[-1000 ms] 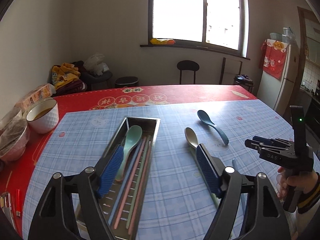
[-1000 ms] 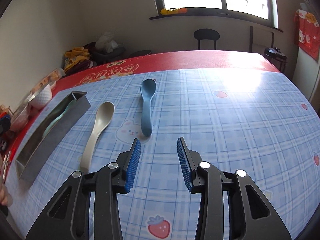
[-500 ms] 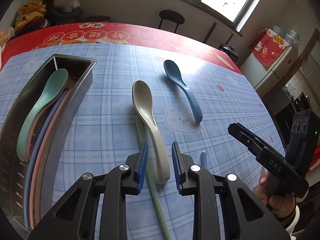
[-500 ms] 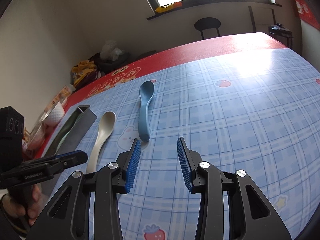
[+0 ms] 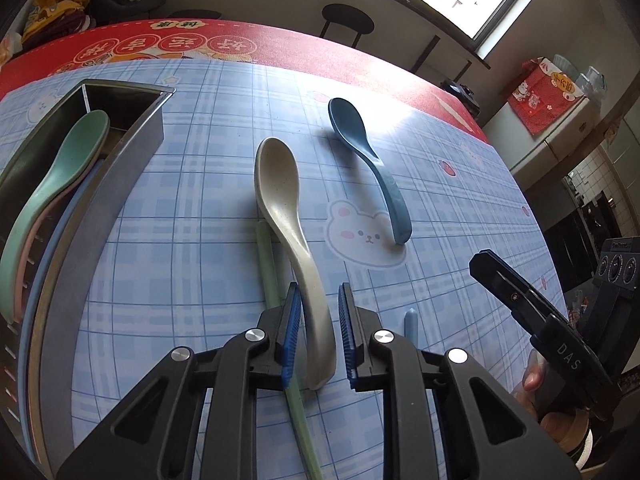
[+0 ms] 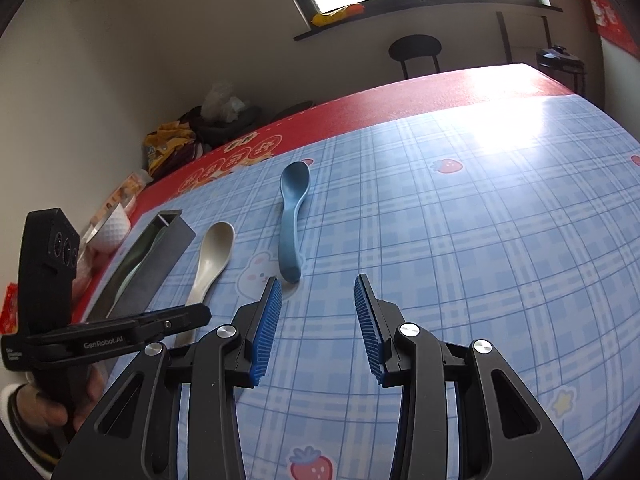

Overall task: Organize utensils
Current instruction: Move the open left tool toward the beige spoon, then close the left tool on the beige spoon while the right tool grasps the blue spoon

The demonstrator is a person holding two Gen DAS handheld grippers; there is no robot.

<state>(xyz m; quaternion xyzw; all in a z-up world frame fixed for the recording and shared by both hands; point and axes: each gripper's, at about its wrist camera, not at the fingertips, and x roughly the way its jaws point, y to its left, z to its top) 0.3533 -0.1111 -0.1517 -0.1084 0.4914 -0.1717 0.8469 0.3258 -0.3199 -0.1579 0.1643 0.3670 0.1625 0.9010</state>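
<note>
A cream spoon (image 5: 276,184) lies on the blue checked cloth, and its handle runs between the jaws of my left gripper (image 5: 319,292). The jaws are closing around the handle, with thin gaps still showing at both pads. A pale green chopstick (image 5: 268,268) lies under the spoon. A blue spoon (image 6: 292,204) lies to its right. My right gripper (image 6: 317,280) hovers open and empty just short of that spoon's handle end. The steel tray (image 5: 92,216) on the left holds a green spoon (image 5: 68,160) and coloured chopsticks.
A light blue chopstick (image 5: 411,324) tip shows beside the left gripper's right finger. A white bowl (image 6: 112,226) and snack bags sit at the table's far left. A black chair (image 5: 347,20) stands beyond the red cloth's far edge.
My left gripper swung from above the tray down and right onto the cream spoon's handle, and its jaws narrowed from wide to nearly touching it. The right gripper tilted slightly, jaws unchanged.
</note>
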